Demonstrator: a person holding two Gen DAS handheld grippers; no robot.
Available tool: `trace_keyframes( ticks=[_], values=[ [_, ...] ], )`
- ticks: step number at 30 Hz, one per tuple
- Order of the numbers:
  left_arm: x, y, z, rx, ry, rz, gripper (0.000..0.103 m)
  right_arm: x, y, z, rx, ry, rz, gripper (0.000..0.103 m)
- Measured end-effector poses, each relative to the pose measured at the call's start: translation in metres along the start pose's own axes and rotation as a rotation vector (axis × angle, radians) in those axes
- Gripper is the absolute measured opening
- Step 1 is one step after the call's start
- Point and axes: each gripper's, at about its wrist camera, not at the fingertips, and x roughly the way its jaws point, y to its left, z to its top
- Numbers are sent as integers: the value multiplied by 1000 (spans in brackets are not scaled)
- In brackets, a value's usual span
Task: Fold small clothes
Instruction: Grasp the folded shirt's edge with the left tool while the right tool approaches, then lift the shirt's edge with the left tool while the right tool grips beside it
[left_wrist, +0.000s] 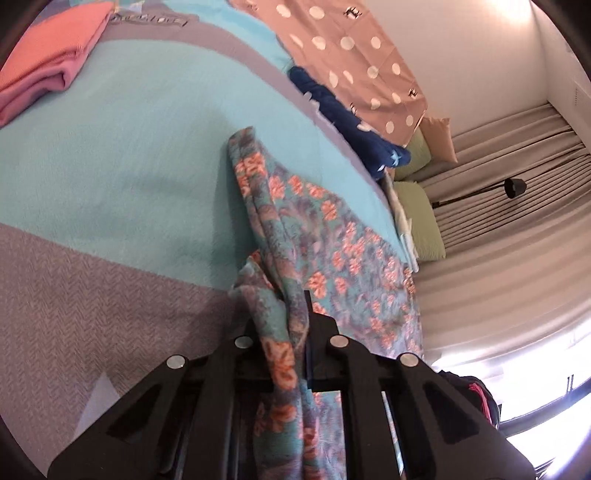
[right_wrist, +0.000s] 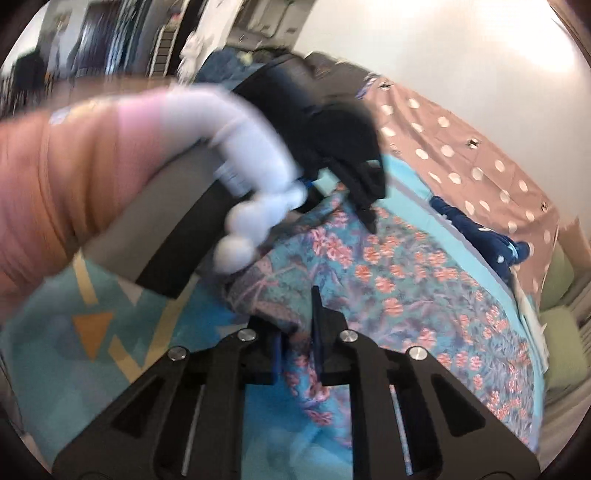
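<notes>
A teal floral garment (left_wrist: 325, 236) with pink flowers lies partly spread on a turquoise and grey bedspread (left_wrist: 110, 155). My left gripper (left_wrist: 286, 332) is shut on a bunched edge of it, with cloth hanging down between the fingers. My right gripper (right_wrist: 297, 325) is shut on another edge of the same floral garment (right_wrist: 406, 280). In the right wrist view the left gripper (right_wrist: 354, 184) and the gloved hand holding it sit above the cloth, blurred.
A folded pink garment (left_wrist: 48, 62) lies at the far left of the bed. A dark blue starred garment (left_wrist: 354, 125) and a brown polka-dot cloth (left_wrist: 347, 55) lie at the far edge. Green pillows (left_wrist: 421, 221), curtains and a wall stand beyond.
</notes>
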Motion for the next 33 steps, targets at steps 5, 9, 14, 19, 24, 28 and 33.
trace_keyframes(
  ticks=[5, 9, 14, 19, 24, 28, 33],
  values=[
    [-2, -31, 6, 31, -16, -35, 9, -19, -32, 1, 102, -53, 11, 12],
    [5, -58, 8, 79, -11, -36, 9, -32, -45, -4, 162, -72, 16, 12],
    [17, -83, 6, 96, -1, -37, 9, -48, -72, -12, 267, -94, 47, 12],
    [29, -106, 4, 115, 8, -33, 9, -62, -109, -26, 371, -115, 68, 13],
    [51, -136, 0, 151, 27, -35, 9, -75, -141, -45, 444, -136, 66, 13],
    [75, -162, -7, 187, 53, -22, 9, -84, -168, -66, 526, -145, 76, 13],
    [111, -192, -16, 217, 93, -4, 9, -94, -202, -93, 619, -150, 65, 13]
  ],
)
